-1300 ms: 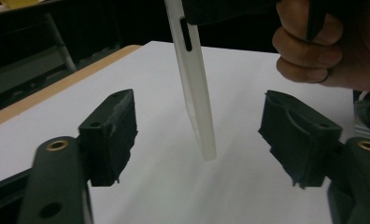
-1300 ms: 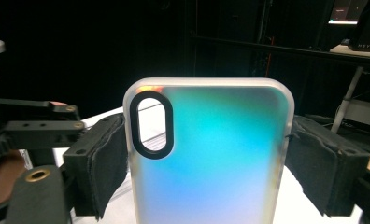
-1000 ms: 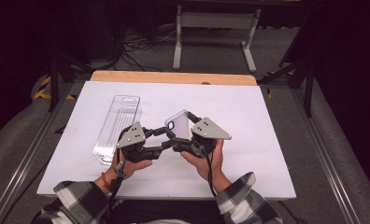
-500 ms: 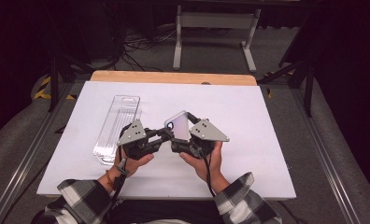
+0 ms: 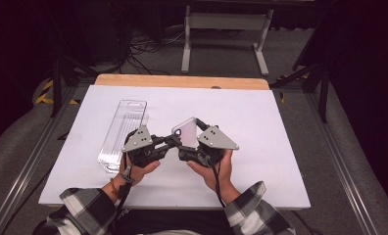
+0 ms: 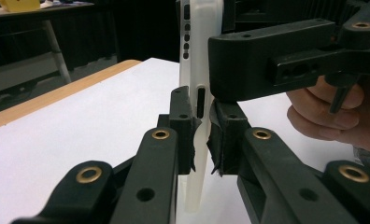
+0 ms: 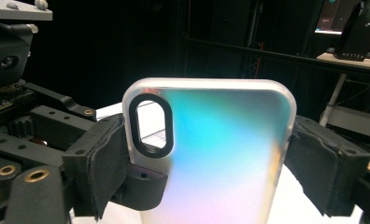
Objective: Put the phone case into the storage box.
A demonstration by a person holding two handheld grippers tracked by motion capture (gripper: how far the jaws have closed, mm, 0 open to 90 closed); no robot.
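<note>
Two pairs of tongs hold one phone case (image 5: 184, 131) upright above the middle of the counter (image 5: 280, 161), nearer its front edge than its back edge. The case is translucent white with an iridescent back and an oval camera opening (image 7: 150, 126). The left tongs (image 6: 202, 135) are clenched across the thin side wall of the case, at a slot in that wall. The right tongs (image 7: 206, 158) grasp the case across its width, one padded jaw on each long edge. A clear plastic package (image 5: 121, 134) lies flat toward the left edge of the counter, well apart from the case. Step in hand, as judged: a transfer or joint hold of the case between the two hands. The next move probably calls for one pair of tongs to release while the other keeps a firm grip, lest the case tilt or drop.
</note>
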